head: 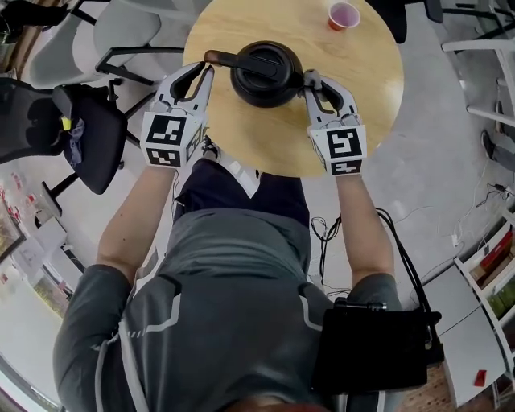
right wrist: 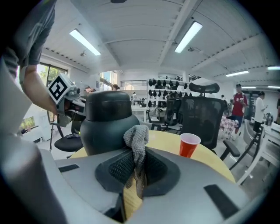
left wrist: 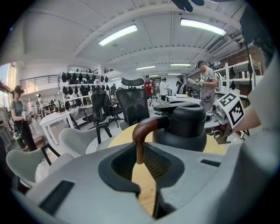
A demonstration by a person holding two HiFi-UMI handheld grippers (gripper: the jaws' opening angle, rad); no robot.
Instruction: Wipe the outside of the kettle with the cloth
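A black kettle (head: 265,75) stands in the middle of the round wooden table (head: 241,137). Its brown handle (head: 217,58) sticks out to the left, and my left gripper (head: 208,68) is shut on it. In the left gripper view the curved handle (left wrist: 142,131) drops between the jaws of the left gripper (left wrist: 140,151), with the kettle body (left wrist: 181,127) just beyond. My right gripper (head: 310,80) is at the kettle's right side, shut on a grey cloth (right wrist: 138,140). The cloth bunches above the right gripper (right wrist: 136,164) and touches the kettle wall (right wrist: 107,122).
A red paper cup (head: 344,15) stands on the far right of the table, also visible as the cup (right wrist: 189,145) in the right gripper view. Black office chairs (head: 88,133) and a grey chair (head: 121,32) stand left of the table. A shelf (head: 491,273) is at the right.
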